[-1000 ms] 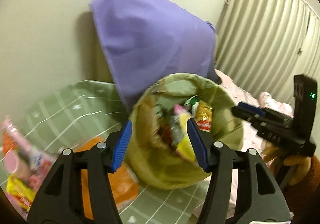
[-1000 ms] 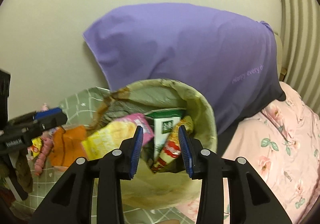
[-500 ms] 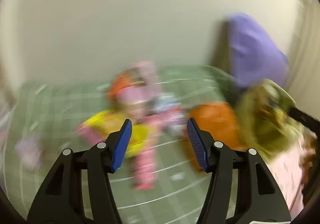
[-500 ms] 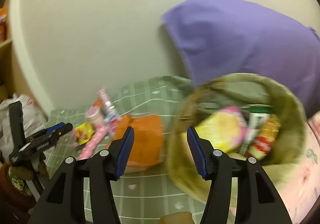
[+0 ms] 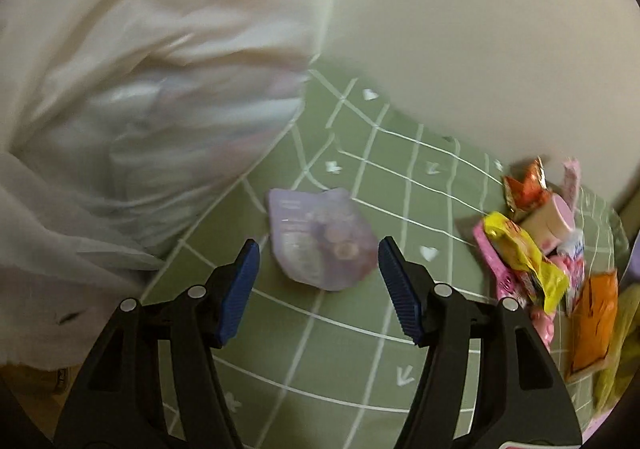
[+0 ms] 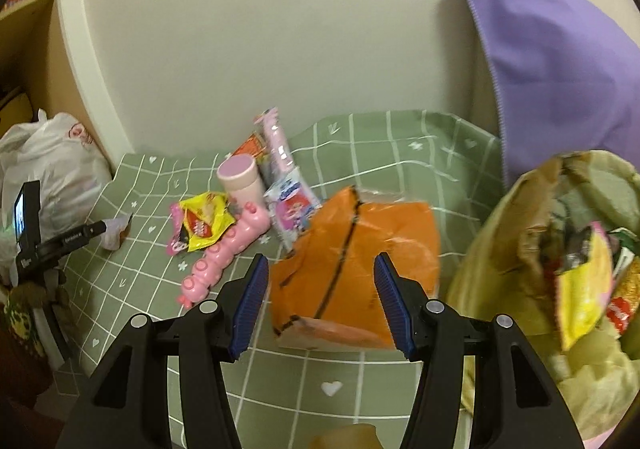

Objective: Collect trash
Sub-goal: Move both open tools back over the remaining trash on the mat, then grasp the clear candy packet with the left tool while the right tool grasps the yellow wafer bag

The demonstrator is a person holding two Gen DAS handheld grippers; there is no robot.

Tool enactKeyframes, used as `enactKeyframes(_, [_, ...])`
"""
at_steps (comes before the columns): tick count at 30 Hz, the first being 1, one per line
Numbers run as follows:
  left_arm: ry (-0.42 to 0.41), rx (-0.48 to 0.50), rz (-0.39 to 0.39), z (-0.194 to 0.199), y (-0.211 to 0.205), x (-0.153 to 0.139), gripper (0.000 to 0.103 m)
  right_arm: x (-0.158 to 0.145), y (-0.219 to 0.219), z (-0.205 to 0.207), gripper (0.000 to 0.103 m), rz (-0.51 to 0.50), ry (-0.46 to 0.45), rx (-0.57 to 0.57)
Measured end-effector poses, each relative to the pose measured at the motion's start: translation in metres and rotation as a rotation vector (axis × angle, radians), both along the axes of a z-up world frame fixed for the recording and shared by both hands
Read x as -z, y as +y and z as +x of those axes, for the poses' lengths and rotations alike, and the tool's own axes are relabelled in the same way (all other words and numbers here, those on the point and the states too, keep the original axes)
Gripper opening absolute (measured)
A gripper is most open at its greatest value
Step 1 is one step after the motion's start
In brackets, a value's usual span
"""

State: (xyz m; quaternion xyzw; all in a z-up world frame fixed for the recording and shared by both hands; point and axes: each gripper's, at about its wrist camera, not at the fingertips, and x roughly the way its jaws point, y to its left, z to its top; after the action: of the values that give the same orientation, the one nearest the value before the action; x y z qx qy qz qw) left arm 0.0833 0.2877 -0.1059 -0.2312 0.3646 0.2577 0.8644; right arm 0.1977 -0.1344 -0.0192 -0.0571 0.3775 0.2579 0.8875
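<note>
My left gripper (image 5: 319, 281) is open and empty, its jaws on either side of a pale purple pouch (image 5: 320, 239) lying on the green checked cloth (image 5: 352, 369). My right gripper (image 6: 319, 297) is open and empty, just in front of a crumpled orange bag (image 6: 356, 257). A yellow-green trash bag (image 6: 560, 277) full of wrappers stands to its right. A pile of trash lies behind: a yellow wrapper (image 6: 204, 221), a pink caterpillar-shaped package (image 6: 224, 257), a pink cup (image 6: 240, 179) and a small blue-pink packet (image 6: 292, 209). The left gripper also shows in the right wrist view (image 6: 92, 229).
A white plastic bag (image 5: 120, 109) fills the left of the left wrist view, also at the far left in the right wrist view (image 6: 52, 165). A purple cloth (image 6: 560, 61) hangs against the wall behind the trash bag. A shelf edge (image 6: 28, 5) is at the upper left.
Both grippers have swung left, away from the trash bag. The left now faces the purple pouch, the right faces the orange bag. The right jaws have opened wider.
</note>
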Motion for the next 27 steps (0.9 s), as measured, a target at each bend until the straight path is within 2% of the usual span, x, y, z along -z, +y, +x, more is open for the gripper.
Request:
enactKeyframes(3, [0.01,0.01,-0.052,0.003,0.013,0.008,0.059,0.007,0.01,-0.001,0.052,-0.014,0.016,-0.024])
enactKeyframes(7, [0.049,0.029,-0.079,0.02,0.022,0.022,0.058,0.018,0.018,-0.002,0.052,-0.048,0.044,-0.049])
enactKeyframes(9, [0.036,0.046,-0.08,0.025,0.023,0.021,0.046,0.02,0.018,-0.004,0.052,-0.059,0.044,-0.05])
enactKeyframes(11, [0.039,0.078,-0.105,0.033,0.022,0.023,0.015,0.021,0.018,-0.006,0.052,-0.069,0.041,-0.053])
enactKeyframes(14, [0.04,0.135,-0.099,0.041,0.013,0.023,0.006,0.021,0.022,-0.005,0.052,-0.063,0.052,-0.061])
enactKeyframes(20, [0.045,0.293,-0.117,0.037,-0.022,0.018,0.004,0.021,0.05,0.005,0.052,-0.017,0.049,-0.134])
enactKeyframes(27, [0.025,0.334,-0.164,0.01,-0.025,0.003,0.003,0.042,0.113,0.027,0.052,-0.03,0.057,-0.298])
